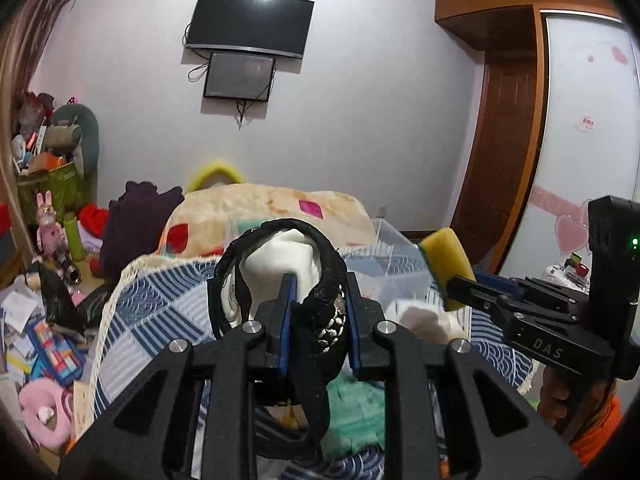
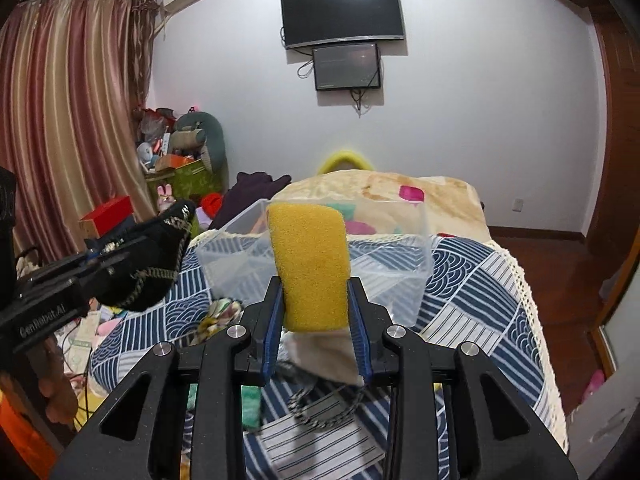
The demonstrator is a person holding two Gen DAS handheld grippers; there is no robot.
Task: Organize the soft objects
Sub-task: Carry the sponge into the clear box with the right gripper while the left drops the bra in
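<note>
My left gripper (image 1: 320, 300) is shut on a black fabric pouch (image 1: 320, 320) with a white lining and silver trim, held above the bed; it also shows in the right wrist view (image 2: 148, 264) at the left. My right gripper (image 2: 316, 304) is shut on a yellow sponge (image 2: 310, 264) with a green backing, held upright in front of a clear plastic bin (image 2: 400, 248). The sponge also shows in the left wrist view (image 1: 444, 268), to the right of the pouch, near the bin (image 1: 392, 248).
The bin stands on a blue and white patterned bedspread (image 2: 480, 288). A mint green cloth (image 1: 352, 412), a white cloth (image 1: 424, 316) and a floral cloth (image 2: 220, 312) lie on the bed. A folded blanket (image 2: 420, 196) lies behind the bin. Clutter covers the floor at the left (image 1: 36, 344).
</note>
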